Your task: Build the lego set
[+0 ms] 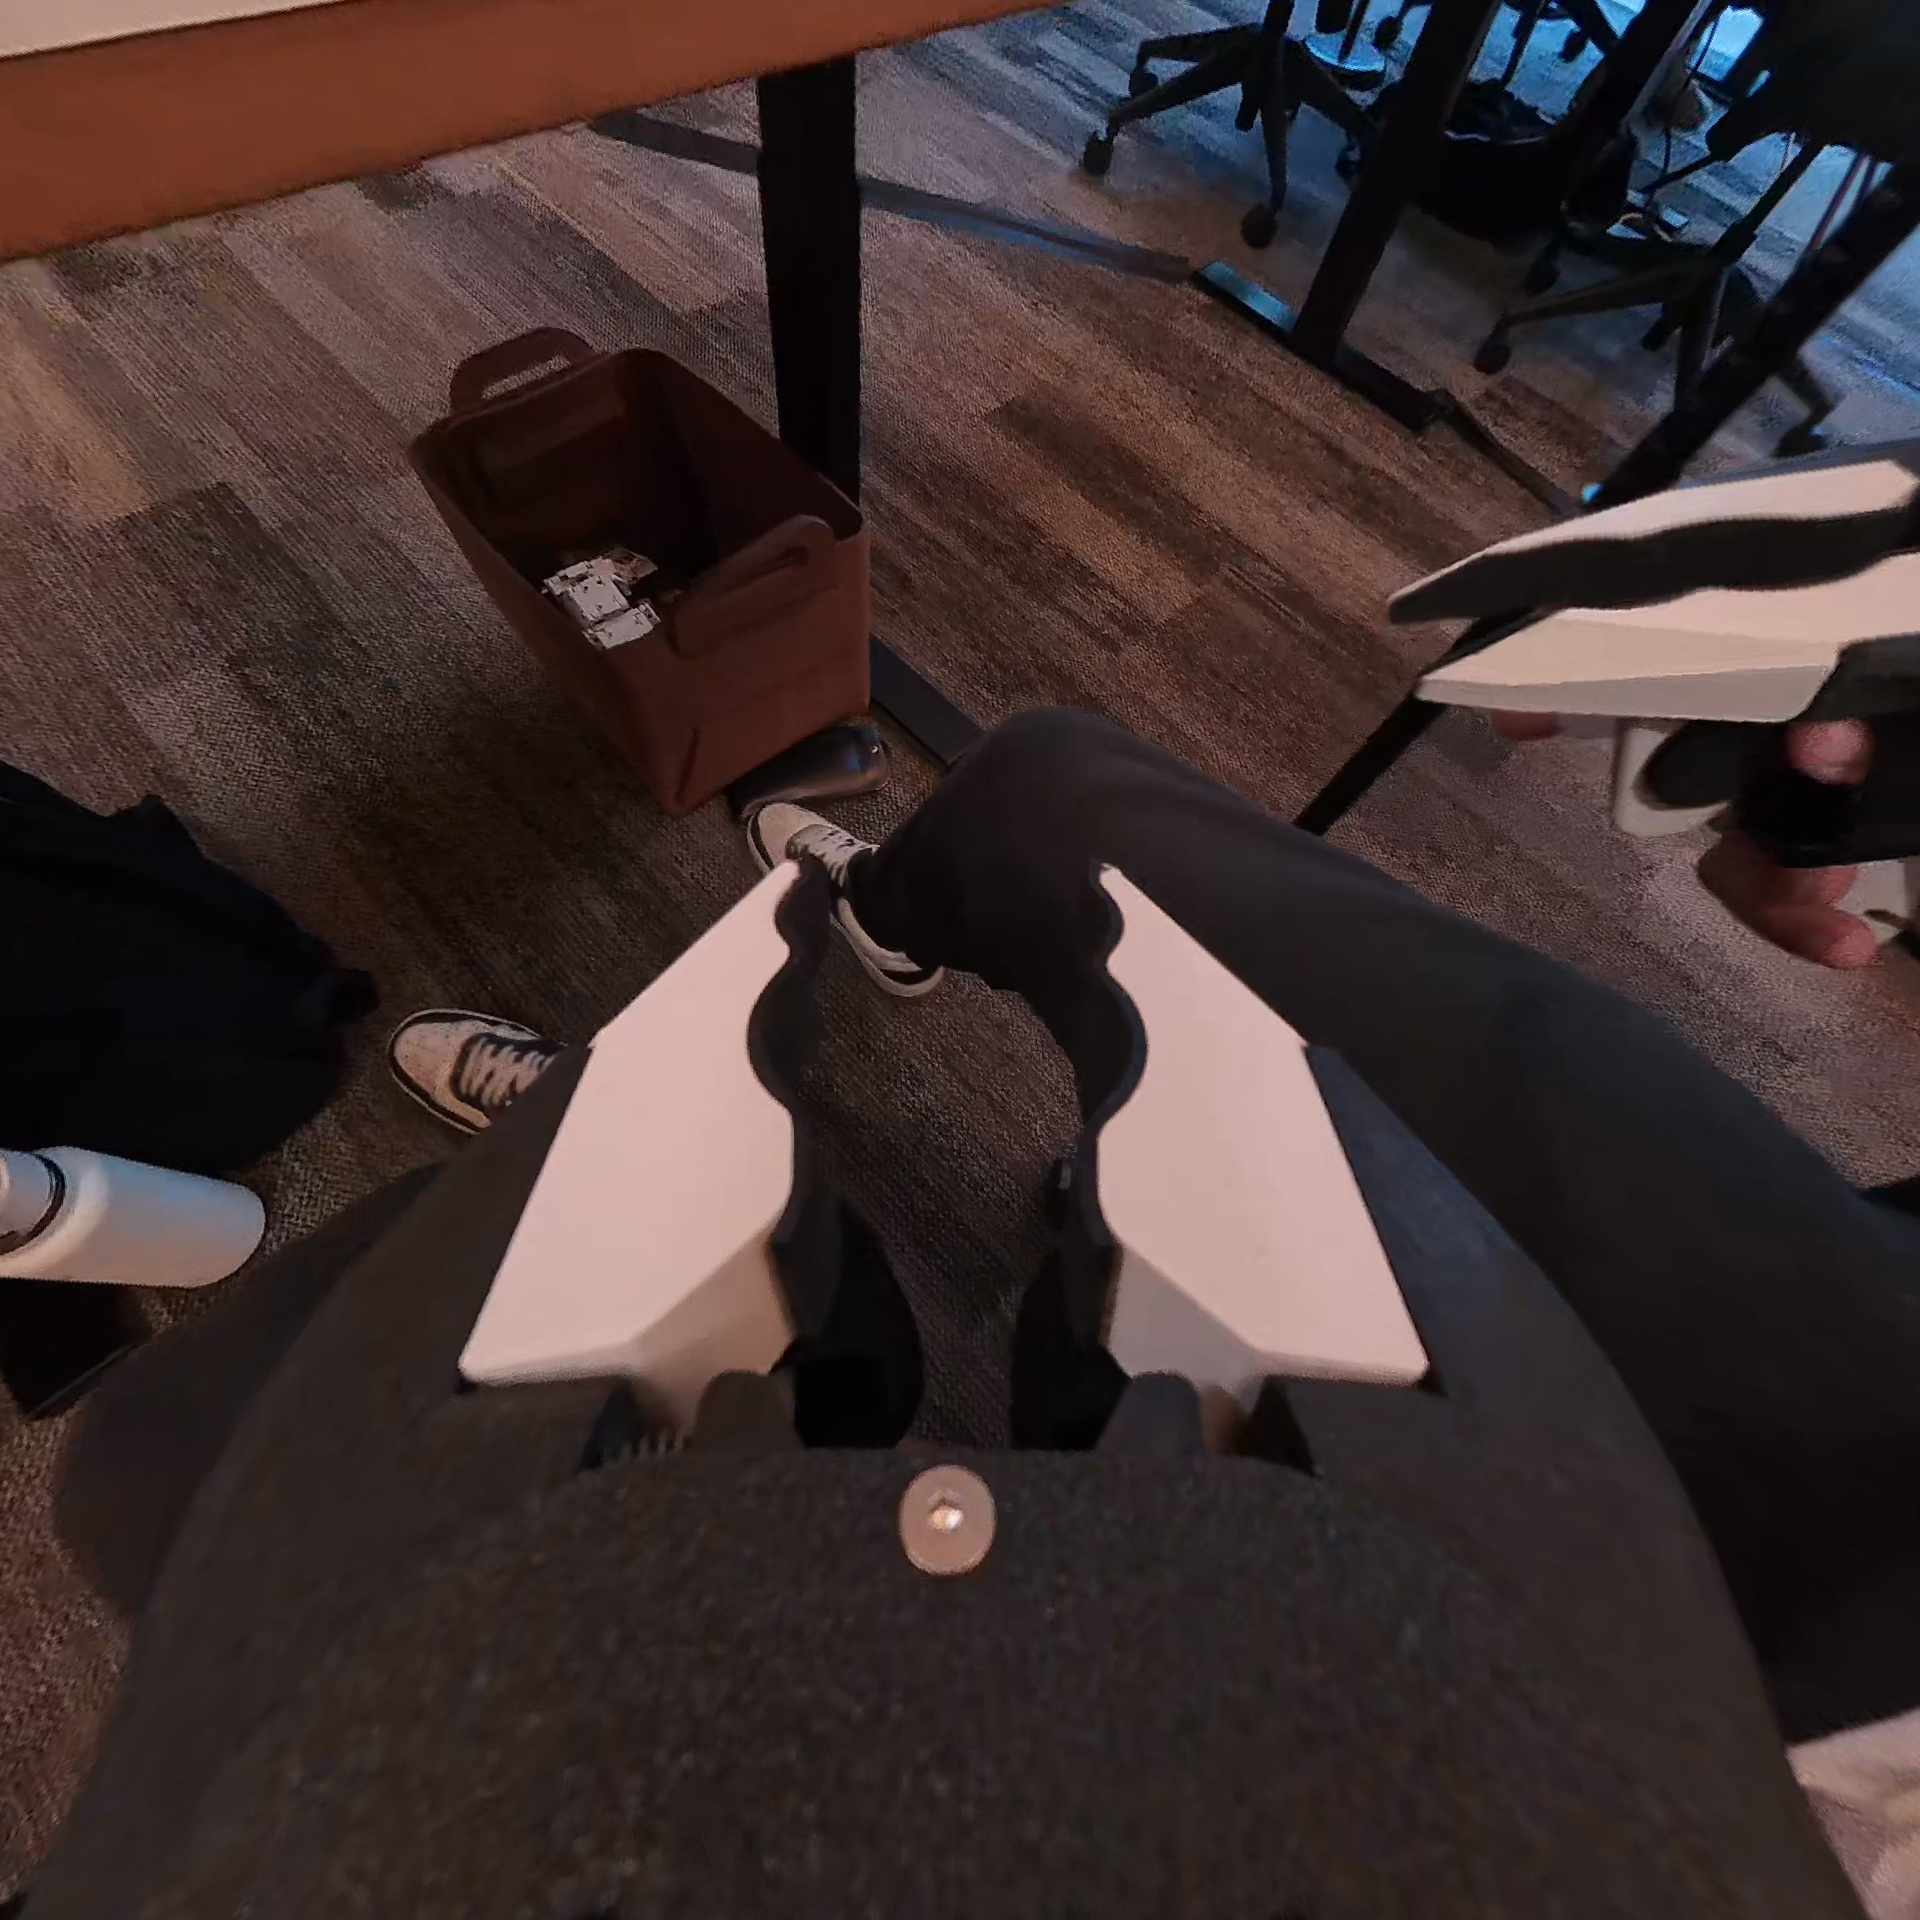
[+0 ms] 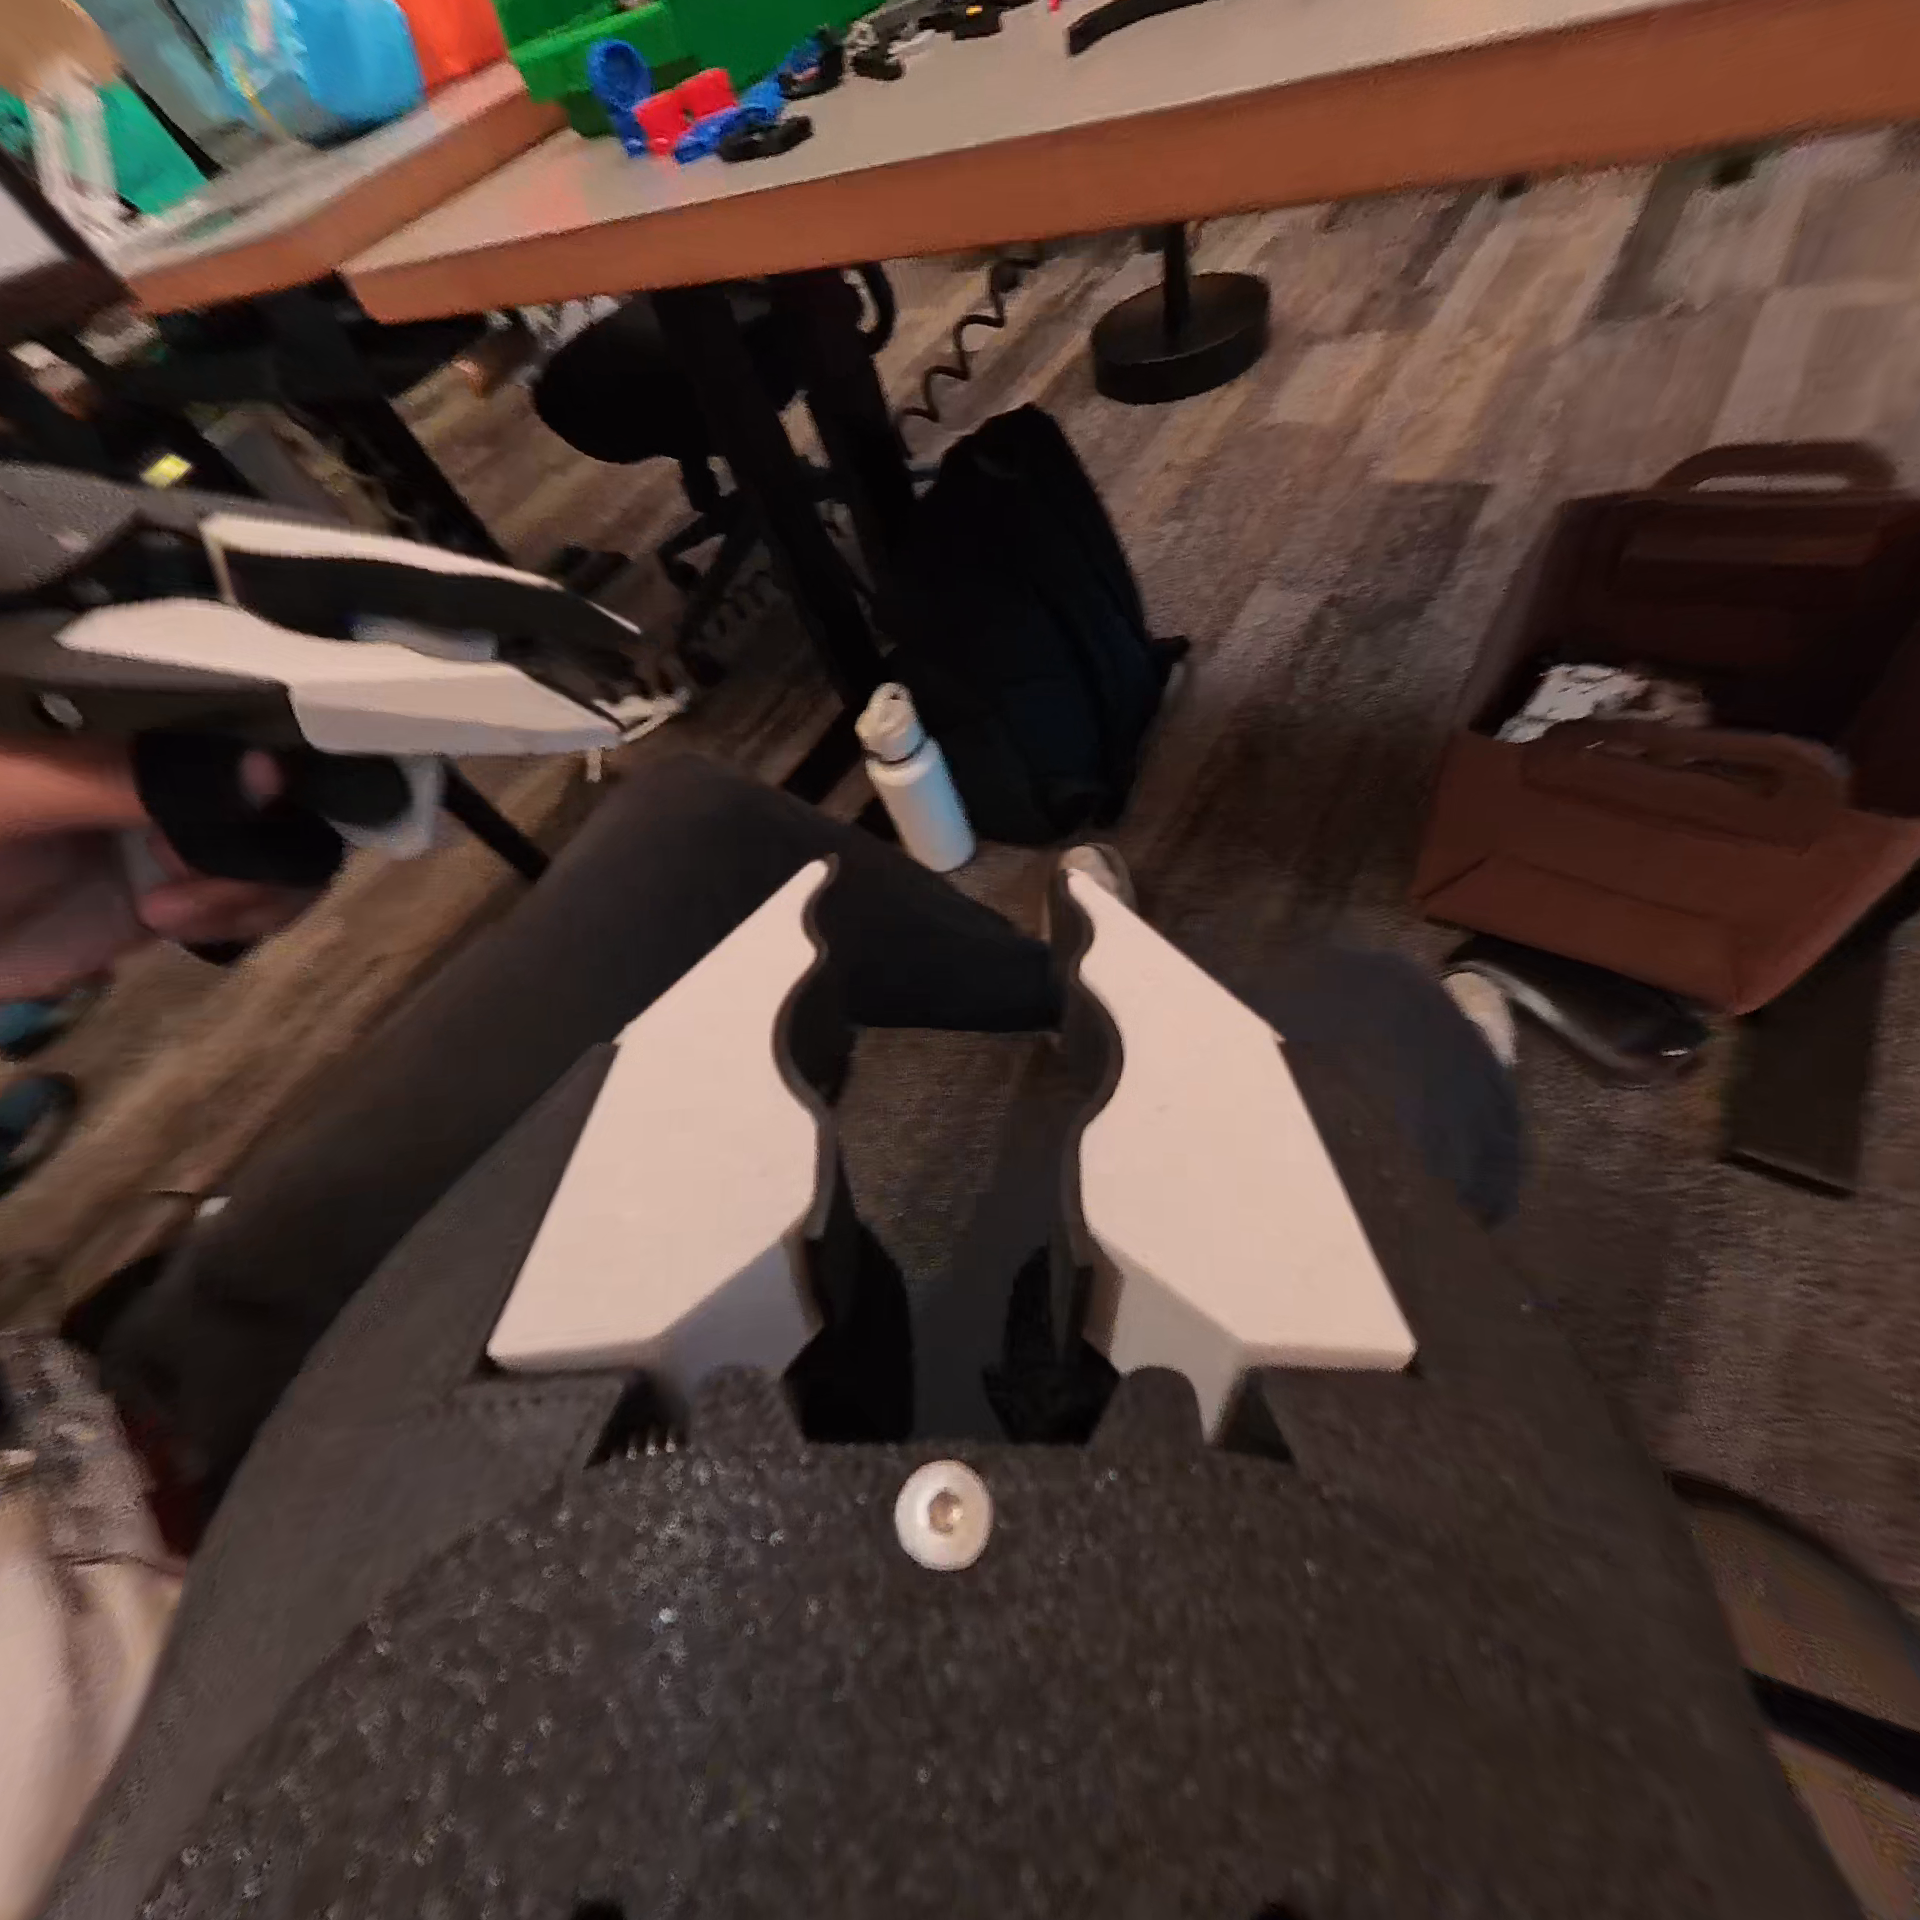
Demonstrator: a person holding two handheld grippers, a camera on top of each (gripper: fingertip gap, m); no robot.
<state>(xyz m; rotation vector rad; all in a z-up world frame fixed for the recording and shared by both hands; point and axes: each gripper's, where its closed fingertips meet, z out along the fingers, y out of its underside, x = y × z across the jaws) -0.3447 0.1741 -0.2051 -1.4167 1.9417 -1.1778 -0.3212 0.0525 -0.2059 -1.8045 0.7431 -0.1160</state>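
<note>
I am holding my left gripper [image 1: 951, 894] low over my lap, its white fingers standing apart with nothing between them, only my dark trouser leg [image 1: 1351, 987] and the carpet [image 1: 260, 623] showing through the gap. I am holding my right gripper [image 2: 948, 883] the same way, fingers apart and gripping nothing.

I am finding no brand or writing that I can read anywhere; the white bottle [image 2: 920, 790] standing on the floor beside the black backpack [image 2: 1029, 634] shows a plain side, and a small yellow tag under the far desk is too blurred to tell.

The lego pieces [image 2: 675, 104] are lying on the table [image 2: 1143, 177] above and ahead of me, well apart from both grippers: blue and red bits just beside a green block, with some black parts to their right, all soft with blur. More coloured shapes, blue, orange and green, are sitting farther along the tabletop to the left.

A brown fabric bin [image 1: 665, 561] is standing on the carpet against the black table leg [image 1: 810, 291], holding a few small pale grey parts [image 1: 603, 603] at its bottom; whether they are lego I cannot tell. My sneakers [image 1: 473, 1065] are resting on the floor nearby.
</note>
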